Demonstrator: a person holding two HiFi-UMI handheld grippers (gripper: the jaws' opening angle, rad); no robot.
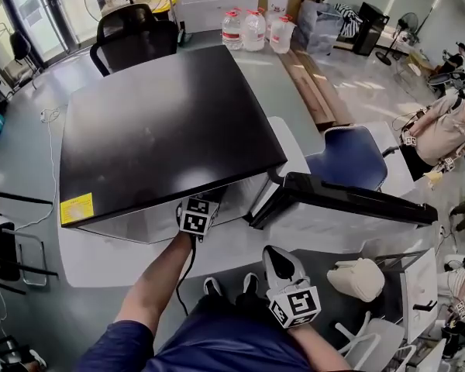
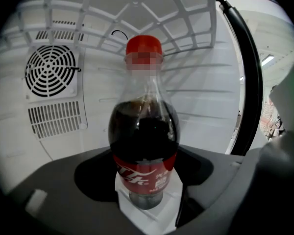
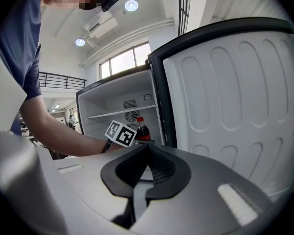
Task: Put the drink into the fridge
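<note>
Left gripper view: left gripper [image 2: 146, 199] clamped on the lower body of an upright cola bottle [image 2: 143, 131], red cap [image 2: 143, 45] on top, inside the white plastic fridge [image 2: 210, 82], round fan grille [image 2: 51, 71] far left, white wire shelf [image 2: 152, 9] above. Right gripper view: right gripper [image 3: 141, 180] pressed shut, empty, near the open door [image 3: 235, 92] with moulded oval ribs. Head view: glossy black fridge top [image 1: 163, 122], grey floor [image 1: 27, 169] around.

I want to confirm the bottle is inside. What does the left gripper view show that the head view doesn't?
Only the left gripper view: the cola bottle in the jaws of the left gripper, inside the fridge, before its fan grille. Only the head view: the fridge's black top, its open door, the right gripper near the lap. Both: the left gripper at the fridge.
</note>
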